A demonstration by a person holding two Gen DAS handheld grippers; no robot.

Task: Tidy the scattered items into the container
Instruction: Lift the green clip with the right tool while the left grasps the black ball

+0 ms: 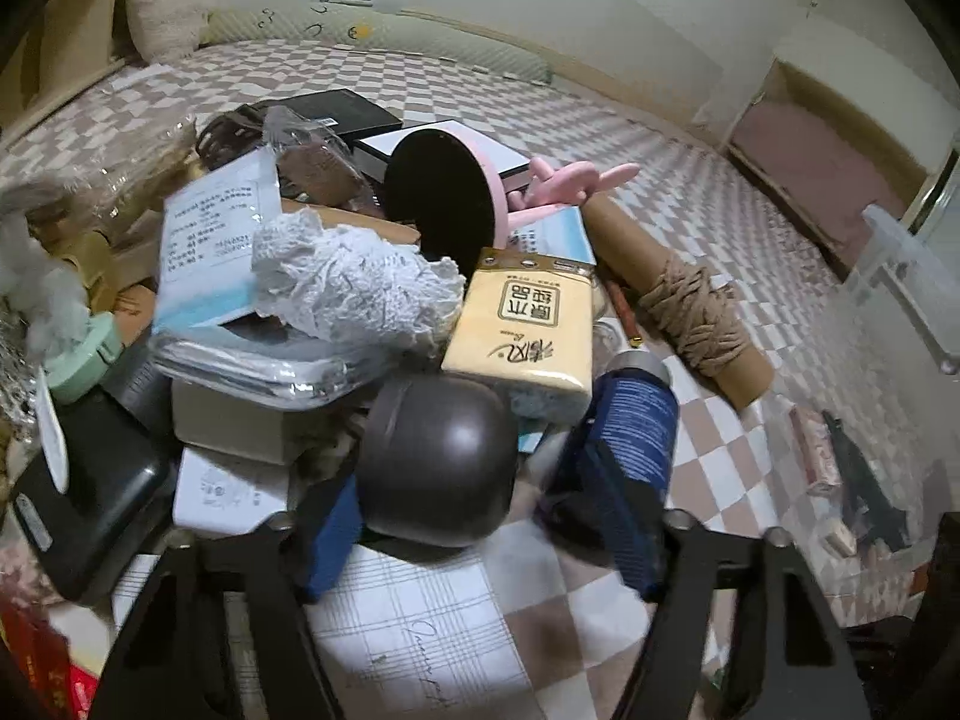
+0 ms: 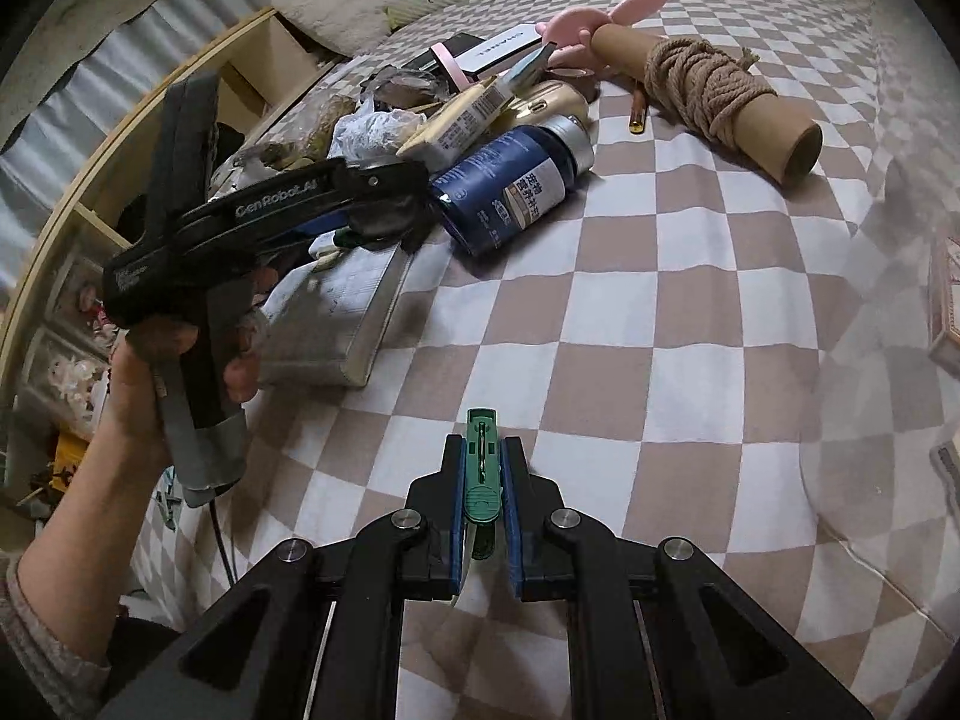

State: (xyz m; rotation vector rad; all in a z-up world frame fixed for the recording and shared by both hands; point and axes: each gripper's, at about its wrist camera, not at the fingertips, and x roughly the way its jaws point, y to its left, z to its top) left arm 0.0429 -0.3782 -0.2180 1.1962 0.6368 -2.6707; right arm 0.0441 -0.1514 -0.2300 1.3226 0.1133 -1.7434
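Scattered items [image 1: 336, 276] heaped on checkered bedspread [image 2: 660, 312], open room to the right. Clear container [image 1: 900, 294] at the spread's far right edge, contents unclear. Left gripper [image 1: 474, 480] half-open around dark round case [image 1: 438, 456], pads not visibly pressing. Right gripper [image 2: 483, 480] clamped on green clip [image 2: 482, 468].

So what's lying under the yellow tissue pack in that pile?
The yellow tissue pack leans on the pile, its lower edge over a light-blue spongy thing that peeks out beneath. The dark round case sits in front. Whatever else lies beneath is covered.
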